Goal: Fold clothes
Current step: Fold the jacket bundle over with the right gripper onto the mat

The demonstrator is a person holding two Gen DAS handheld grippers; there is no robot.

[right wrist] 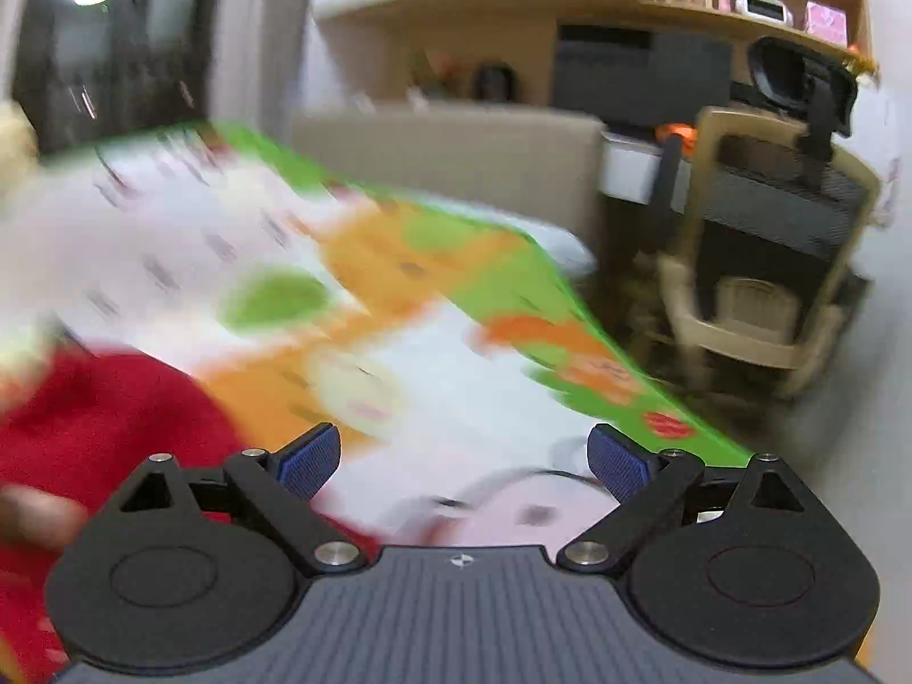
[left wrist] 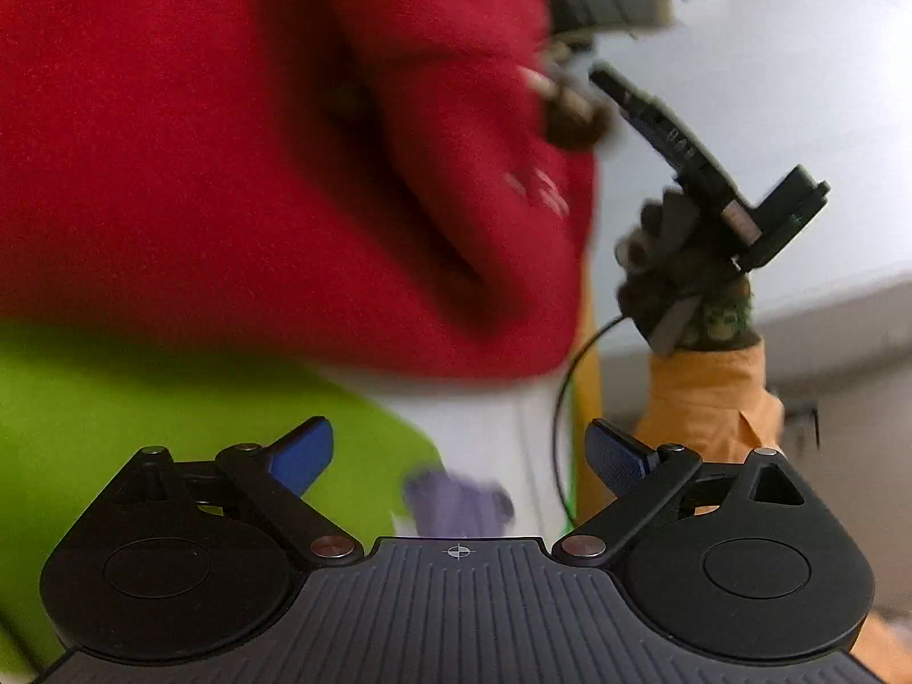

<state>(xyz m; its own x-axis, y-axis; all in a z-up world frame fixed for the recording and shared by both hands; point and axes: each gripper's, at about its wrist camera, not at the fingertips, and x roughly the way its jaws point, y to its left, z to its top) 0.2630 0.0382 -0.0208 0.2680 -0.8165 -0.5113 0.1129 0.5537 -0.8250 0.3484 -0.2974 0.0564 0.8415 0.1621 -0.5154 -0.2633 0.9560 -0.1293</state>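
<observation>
The printed mat (right wrist: 399, 308) spreads ahead of your right claw (right wrist: 464, 459) and runs away to the far right, green border outermost. The red garment (left wrist: 256, 159) is the next largest item: in the left wrist view it fills the field above and ahead of your left claw (left wrist: 459, 450), bunched, with a deep fold running diagonally from upper left to lower right. In the right wrist view the same garment (right wrist: 97, 416) lies low and to the left of the right claw.

Both claws stand wide apart and grip nothing. The garment is therefore not under your control.

Orientation: the garment is crumpled and the frames are blurred, so you cannot tell its long axis, nor which end is collar or hem. A small pale marking (left wrist: 538, 188) shows near its right edge; it is too smeared to read.

Risks:
- Closing on a bunched mass probably pinches several layers, which sets a crooked fold.
- Fast motion, judged from the blur, may cause a missed edge.
- The gloved hand (left wrist: 678, 279) beside the garment, ahead and right of the left claw, holds the other device; the two may collide.
</observation>
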